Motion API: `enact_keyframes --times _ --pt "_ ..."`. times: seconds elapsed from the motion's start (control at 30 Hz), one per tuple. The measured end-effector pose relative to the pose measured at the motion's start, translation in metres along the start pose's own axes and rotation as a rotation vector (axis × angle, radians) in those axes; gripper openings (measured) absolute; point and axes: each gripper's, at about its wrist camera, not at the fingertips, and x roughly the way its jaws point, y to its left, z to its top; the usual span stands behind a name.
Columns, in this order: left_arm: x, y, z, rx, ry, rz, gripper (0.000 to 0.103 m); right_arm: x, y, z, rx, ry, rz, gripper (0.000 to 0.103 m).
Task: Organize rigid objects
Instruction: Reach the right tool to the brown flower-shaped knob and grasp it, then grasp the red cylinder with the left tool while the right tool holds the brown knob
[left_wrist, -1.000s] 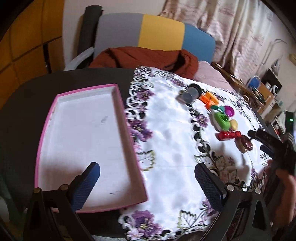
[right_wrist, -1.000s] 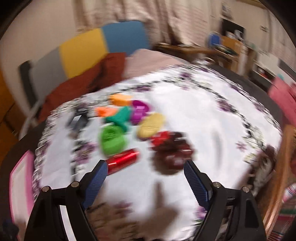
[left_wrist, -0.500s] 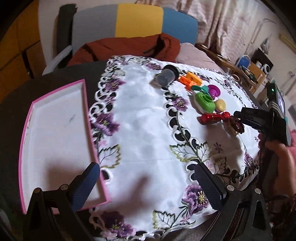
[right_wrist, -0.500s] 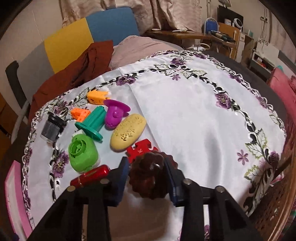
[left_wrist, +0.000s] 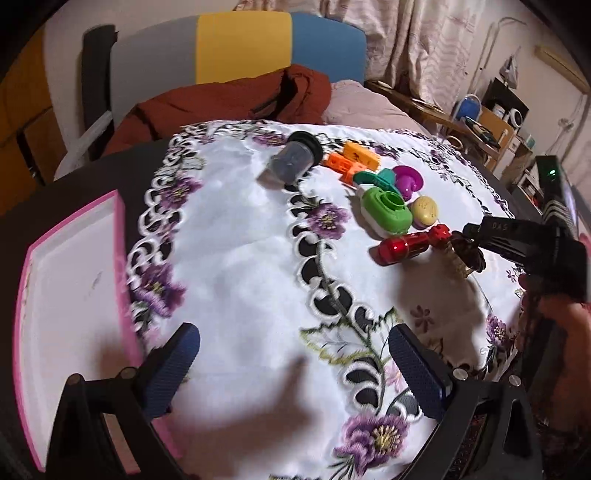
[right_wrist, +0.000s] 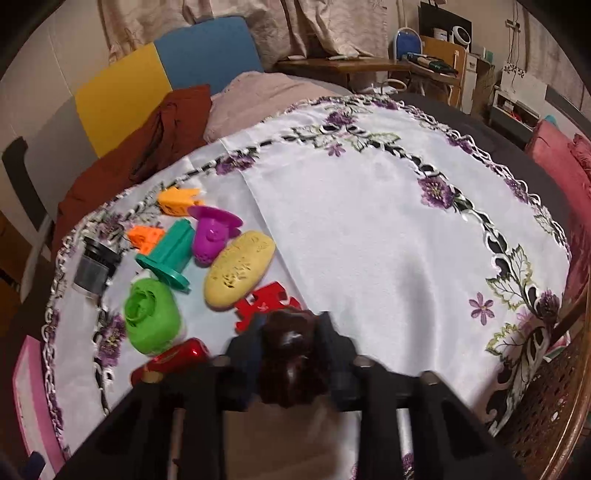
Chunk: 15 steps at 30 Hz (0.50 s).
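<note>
My right gripper has a dark brown fluted mould between its fingers; the jaws are closing and the pads press its sides. The left wrist view shows that gripper at the right with the mould low over the cloth. Beside it lie a red cylinder, a red puzzle piece, a green round toy, a yellow oval, a teal stamp, a purple stamp, orange blocks and a grey jar. My left gripper hangs open over the cloth, nothing between its fingers.
A pink-rimmed white tray lies on the dark table at the left, beyond the flowered tablecloth. A chair with a rust-red garment stands behind the table. A person's hand holds the right gripper. A wicker edge borders the right.
The right jaws have gone from wide apart to closed on the brown mould. My left gripper has moved to the right, off the tray and over the cloth.
</note>
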Motion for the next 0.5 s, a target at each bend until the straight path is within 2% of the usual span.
enact_keyframes --times 0.2,0.3,0.4,0.5 --pt "0.019 -0.027 0.018 0.08 -0.042 -0.008 0.103 -0.013 -0.004 0.003 0.044 -0.064 0.065 0.023" --pt "0.037 -0.052 0.03 0.179 -0.044 0.008 0.103 -0.019 -0.005 0.004 0.047 -0.095 0.074 0.023" --pt "0.052 -0.069 0.039 0.248 -0.053 -0.012 0.103 -0.02 -0.009 0.005 0.071 -0.098 0.081 0.023" --pt "0.071 -0.089 0.047 0.346 -0.051 -0.001 0.103 -0.019 -0.013 0.006 0.093 -0.1 0.082 0.023"
